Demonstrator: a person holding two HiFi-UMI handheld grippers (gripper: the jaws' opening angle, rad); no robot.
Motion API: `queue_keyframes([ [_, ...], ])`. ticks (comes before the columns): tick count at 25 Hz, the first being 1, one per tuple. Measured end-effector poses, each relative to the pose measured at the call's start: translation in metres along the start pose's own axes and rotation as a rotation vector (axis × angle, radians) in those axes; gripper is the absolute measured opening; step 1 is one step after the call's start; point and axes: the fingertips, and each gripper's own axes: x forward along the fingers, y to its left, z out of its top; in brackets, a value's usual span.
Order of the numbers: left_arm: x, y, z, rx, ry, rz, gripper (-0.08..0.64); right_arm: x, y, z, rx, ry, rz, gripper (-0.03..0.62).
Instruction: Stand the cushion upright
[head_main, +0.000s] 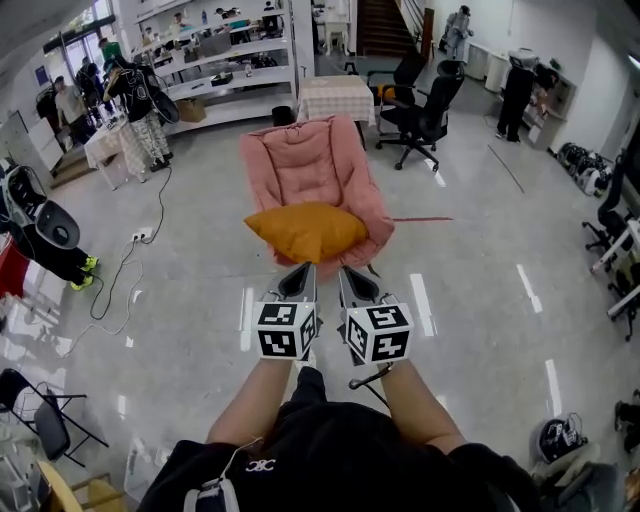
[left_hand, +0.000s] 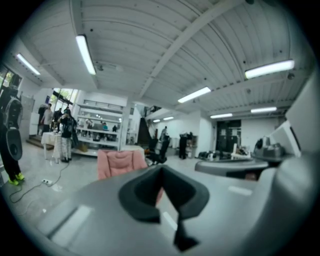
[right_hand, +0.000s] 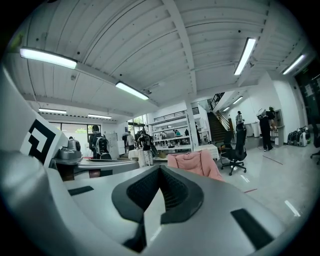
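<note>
An orange cushion (head_main: 307, 230) lies flat on the seat of a pink padded chair (head_main: 305, 160) on the floor ahead of me. My left gripper (head_main: 302, 274) and right gripper (head_main: 351, 276) are side by side just short of the cushion's near edge, not touching it. Both are shut with nothing between the jaws. The left gripper view shows the shut left gripper (left_hand: 161, 168) with the pink chair (left_hand: 117, 163) beyond it. The right gripper view shows the shut right gripper (right_hand: 160, 169) and the chair (right_hand: 194, 163). In both gripper views the cushion is hidden.
Black office chairs (head_main: 425, 108) and a cloth-covered table (head_main: 338, 95) stand behind the pink chair. Shelves (head_main: 225, 65) and people (head_main: 140, 100) are at the back left. A cable (head_main: 128, 268) runs over the floor at the left. A folding chair (head_main: 40, 420) is at lower left.
</note>
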Motion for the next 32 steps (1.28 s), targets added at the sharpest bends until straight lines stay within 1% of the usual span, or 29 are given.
queue_keyframes([
  [3, 0.026, 0.013, 0.002, -0.003, 0.004, -0.019, -0.002, 0.024, -0.013, 0.006, -0.012, 0.001, -0.023, -0.003],
  [10, 0.091, 0.044, 0.013, -0.007, 0.016, -0.059, -0.002, 0.089, -0.046, 0.017, -0.002, 0.016, -0.056, -0.003],
  [15, 0.137, 0.081, 0.026, -0.026, 0.019, -0.062, -0.002, 0.144, -0.063, 0.032, -0.013, 0.030, -0.070, -0.003],
  [20, 0.174, 0.109, 0.034, -0.041, 0.032, -0.073, -0.002, 0.190, -0.074, 0.035, -0.014, 0.062, -0.078, -0.002],
  [23, 0.196, 0.127, 0.035, -0.051, 0.047, -0.074, -0.002, 0.216, -0.081, 0.035, -0.035, 0.080, -0.082, -0.003],
  [32, 0.248, 0.172, 0.039, -0.042, 0.075, -0.089, -0.002, 0.281, -0.101, 0.045, -0.034, 0.083, -0.110, -0.003],
])
